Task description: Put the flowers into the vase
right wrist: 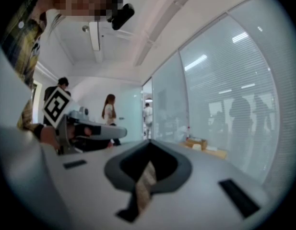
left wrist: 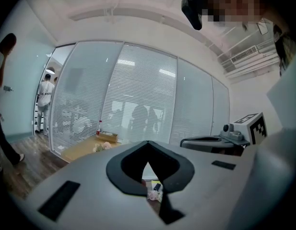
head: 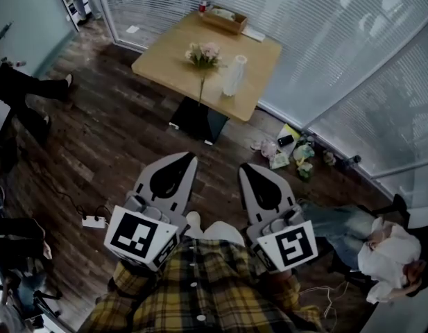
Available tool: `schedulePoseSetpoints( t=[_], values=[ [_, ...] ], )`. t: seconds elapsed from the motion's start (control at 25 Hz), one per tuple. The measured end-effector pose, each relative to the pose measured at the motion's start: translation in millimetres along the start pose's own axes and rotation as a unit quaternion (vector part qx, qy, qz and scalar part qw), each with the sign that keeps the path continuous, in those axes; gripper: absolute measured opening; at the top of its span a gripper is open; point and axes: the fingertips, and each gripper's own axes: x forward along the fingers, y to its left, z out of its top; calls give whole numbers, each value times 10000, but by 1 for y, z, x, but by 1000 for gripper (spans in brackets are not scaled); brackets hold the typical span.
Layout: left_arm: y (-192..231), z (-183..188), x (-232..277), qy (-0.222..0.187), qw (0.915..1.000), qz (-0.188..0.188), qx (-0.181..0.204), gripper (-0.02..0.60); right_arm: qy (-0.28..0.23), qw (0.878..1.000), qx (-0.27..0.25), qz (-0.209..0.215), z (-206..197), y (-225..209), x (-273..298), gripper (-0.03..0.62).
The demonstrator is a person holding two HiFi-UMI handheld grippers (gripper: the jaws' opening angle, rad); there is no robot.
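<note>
A bunch of pale pink flowers lies on the wooden table far ahead, its long stem pointing toward me. A white vase stands upright just right of it. My left gripper and right gripper are held close to my body over the dark wood floor, well short of the table. Both are shut with nothing between their jaws. The left gripper view shows its closed jaws with the flowers small in the distance. The right gripper view looks past its closed jaws toward the table's end.
A wooden tray and a red-capped bottle sit at the table's far edge. Small clutter lies on the floor by the glass wall. A person sits at the right, another's legs at the left. A power strip lies at my left.
</note>
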Motion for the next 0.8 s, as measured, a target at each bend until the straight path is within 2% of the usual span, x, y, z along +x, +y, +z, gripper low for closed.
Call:
schedulePoseSetpoints(
  t=[0.36, 0.8],
  values=[
    [44, -4, 48, 105, 9999, 9, -30, 11, 167, 9997, 121, -96, -10, -37, 49, 14],
    [84, 30, 158, -78, 9997, 199, 69, 11, 51, 9998, -27, 177, 13, -130, 125, 14]
  ],
)
